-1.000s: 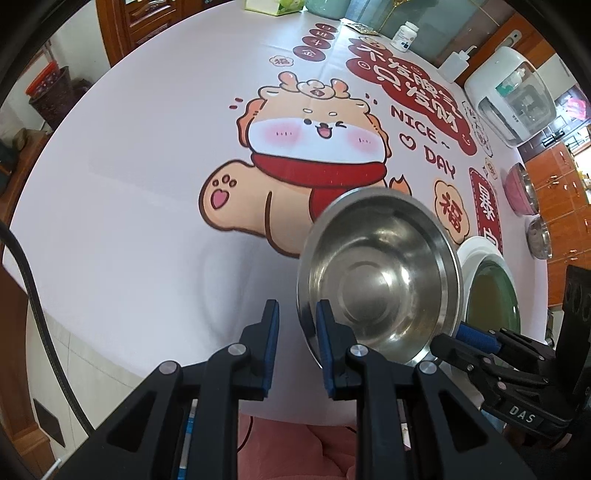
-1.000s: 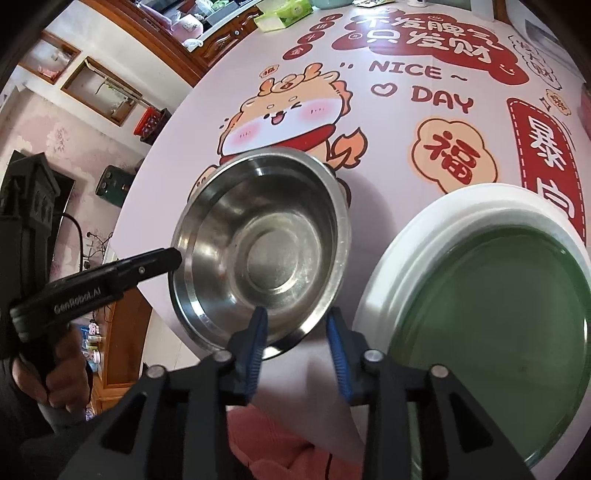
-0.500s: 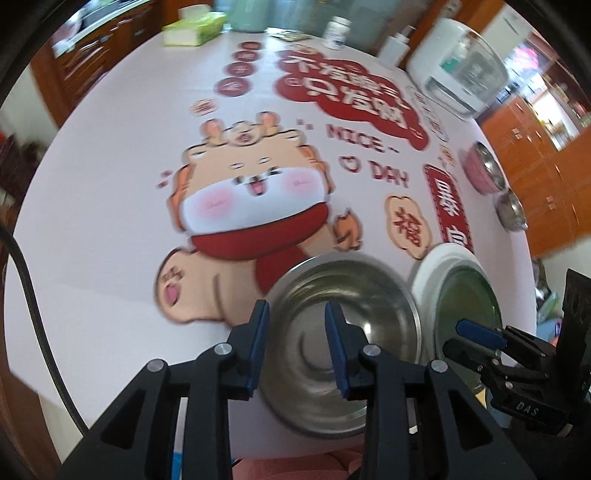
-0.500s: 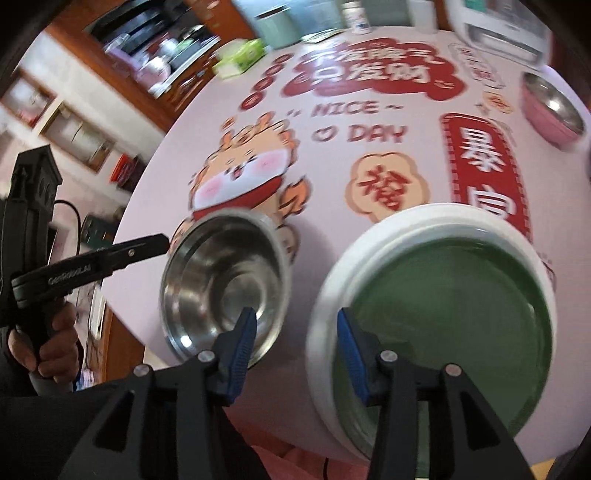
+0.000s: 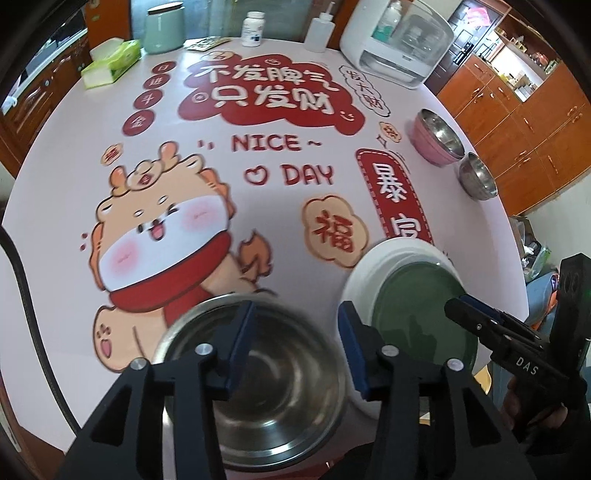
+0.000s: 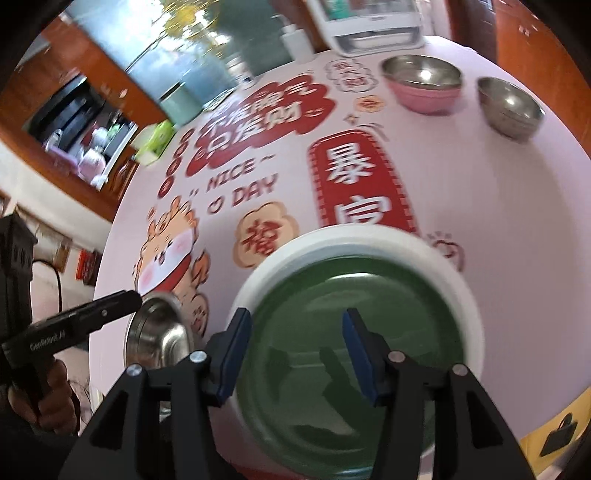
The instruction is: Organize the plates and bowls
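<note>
A steel bowl [image 5: 258,373] sits upright at the near edge of the round table, seen again in the right wrist view [image 6: 159,332]. My left gripper [image 5: 295,332] hovers over it with its jaws opening and its pads clear of the bowl. Right of the bowl lies a green plate [image 5: 417,317] with a white rim. My right gripper [image 6: 295,332] hangs above that green plate [image 6: 351,332], jaws opening too, with nothing in its grip. Each gripper shows in the other's view: the right gripper [image 5: 480,325] and the left gripper [image 6: 110,306].
A pink bowl with a steel inside [image 5: 436,138] and a small steel bowl [image 5: 476,177] stand at the right edge. A tissue box [image 5: 110,62], green canister [image 5: 162,27], pill bottle [image 5: 253,29], squeeze bottle [image 5: 319,31] and white appliance [image 5: 399,40] line the far edge.
The steel bowl was tilted up with both grippers at its rim; now it lies flat on the table. Both sets of jaws widened, and the right gripper swung over to the green plate.
</note>
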Demonstrator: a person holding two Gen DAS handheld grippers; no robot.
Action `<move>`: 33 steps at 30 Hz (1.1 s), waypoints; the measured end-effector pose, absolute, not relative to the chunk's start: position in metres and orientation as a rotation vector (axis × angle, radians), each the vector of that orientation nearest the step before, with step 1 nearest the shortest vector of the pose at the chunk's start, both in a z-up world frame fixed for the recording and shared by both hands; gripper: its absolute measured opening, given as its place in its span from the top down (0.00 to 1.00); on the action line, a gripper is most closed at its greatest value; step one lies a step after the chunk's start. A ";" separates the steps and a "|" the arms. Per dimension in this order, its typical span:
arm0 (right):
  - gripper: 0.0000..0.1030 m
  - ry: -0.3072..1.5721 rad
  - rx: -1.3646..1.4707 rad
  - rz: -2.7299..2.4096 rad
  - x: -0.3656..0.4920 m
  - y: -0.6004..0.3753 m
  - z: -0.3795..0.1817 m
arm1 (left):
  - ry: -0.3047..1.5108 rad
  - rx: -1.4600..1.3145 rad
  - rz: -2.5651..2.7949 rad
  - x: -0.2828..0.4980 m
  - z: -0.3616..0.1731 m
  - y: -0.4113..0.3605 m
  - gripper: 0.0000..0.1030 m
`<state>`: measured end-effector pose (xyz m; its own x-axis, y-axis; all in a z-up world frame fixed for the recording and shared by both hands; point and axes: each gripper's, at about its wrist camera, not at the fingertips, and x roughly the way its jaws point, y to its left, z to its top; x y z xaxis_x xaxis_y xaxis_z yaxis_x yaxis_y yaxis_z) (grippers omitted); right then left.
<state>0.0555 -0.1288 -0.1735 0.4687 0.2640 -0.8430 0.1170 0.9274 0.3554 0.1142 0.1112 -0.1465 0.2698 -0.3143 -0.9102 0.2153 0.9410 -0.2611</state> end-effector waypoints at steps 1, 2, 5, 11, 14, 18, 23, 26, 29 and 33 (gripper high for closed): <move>0.49 1.087 0.397 0.093 0.056 -0.137 -0.174 | 1.246 -0.092 -0.355 0.115 -0.145 0.103 0.55; 0.49 1.087 0.399 0.093 0.057 -0.145 -0.174 | 1.245 -0.093 -0.351 0.115 -0.144 0.097 0.54; 0.49 1.090 0.400 0.106 0.058 -0.168 -0.174 | 1.243 -0.098 -0.330 0.117 -0.139 0.073 0.52; 0.49 1.089 0.378 0.156 0.069 -0.216 -0.169 | 1.231 -0.100 -0.283 0.124 -0.130 0.021 0.51; 0.49 1.101 0.360 0.173 0.077 -0.240 -0.166 | 1.226 -0.097 -0.264 0.127 -0.124 -0.006 0.51; 0.49 1.101 0.335 0.203 0.089 -0.273 -0.160 | 1.216 -0.100 -0.246 0.131 -0.117 -0.041 0.51; 0.49 1.089 0.308 0.217 0.106 -0.306 -0.151 | 1.205 -0.099 -0.226 0.142 -0.111 -0.080 0.51; 0.49 1.069 0.294 0.223 0.118 -0.326 -0.143 | 1.209 -0.083 -0.218 0.151 -0.109 -0.101 0.51; 0.49 1.049 0.289 0.204 0.132 -0.344 -0.135 | 1.217 -0.063 -0.211 0.163 -0.108 -0.119 0.50; 0.49 1.021 0.297 0.182 0.157 -0.364 -0.124 | 1.229 -0.028 -0.200 0.183 -0.110 -0.144 0.46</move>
<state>0.1572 -0.3641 -0.1243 0.5119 0.2865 -0.8098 -0.0114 0.9450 0.3270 0.1834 -0.1438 -0.1095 0.3201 -0.1667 -0.9326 0.1370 0.9822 -0.1286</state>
